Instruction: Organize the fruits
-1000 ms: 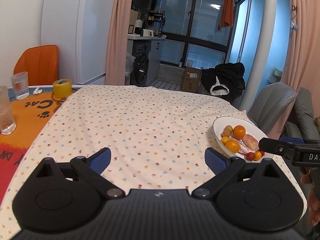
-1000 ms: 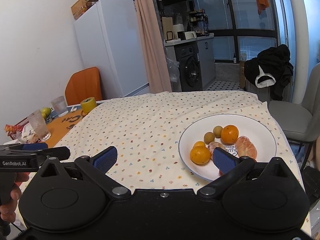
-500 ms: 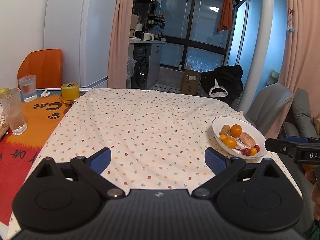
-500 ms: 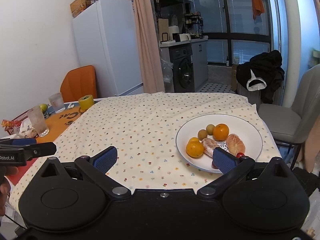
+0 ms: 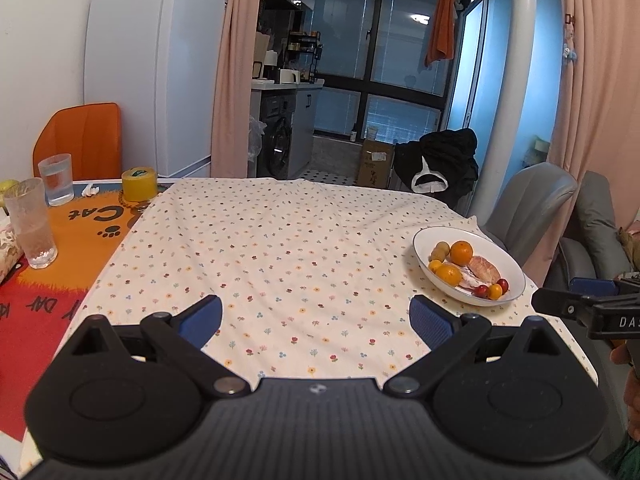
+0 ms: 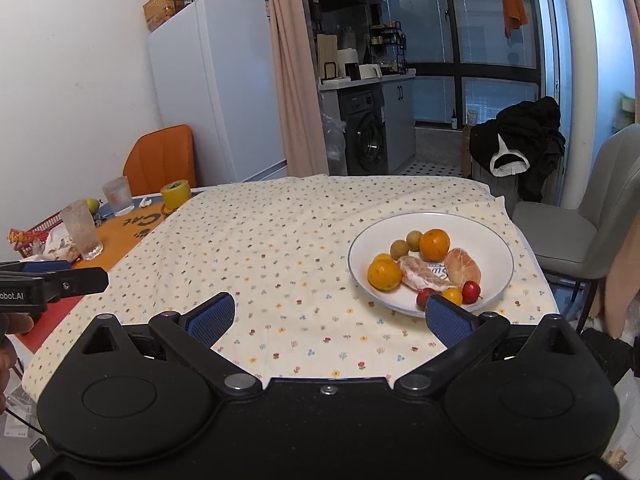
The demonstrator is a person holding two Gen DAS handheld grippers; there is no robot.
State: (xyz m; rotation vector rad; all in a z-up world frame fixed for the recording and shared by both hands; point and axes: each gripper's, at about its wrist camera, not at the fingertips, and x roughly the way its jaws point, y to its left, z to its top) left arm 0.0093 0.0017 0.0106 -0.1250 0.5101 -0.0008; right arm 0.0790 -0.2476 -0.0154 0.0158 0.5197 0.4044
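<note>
A white plate (image 6: 492, 248) (image 5: 508, 268) sits on the flowered tablecloth near the table's right edge. It holds two oranges (image 6: 435, 244) (image 6: 384, 274), two small brown fruits (image 6: 400, 249), two peeled citrus pieces (image 6: 463, 267), and small red and yellow tomatoes (image 6: 471, 292). My right gripper (image 6: 328, 316) is open and empty, just short of the plate's near rim. My left gripper (image 5: 316, 316) is open and empty over the cloth, left of the plate. Each gripper's side shows at the edge of the other's view.
Two glasses (image 5: 32, 224) (image 5: 57, 179) and a yellow tape roll (image 5: 139, 183) stand on the orange mat at the left. A green fruit (image 6: 92, 204) lies behind them. A grey chair (image 6: 580, 220) stands right of the table and an orange chair (image 5: 80, 140) at the far left.
Both grippers have pulled back and risen from the table, so the plate looks smaller and farther. Both stayed open and empty. The fruit has not moved.
</note>
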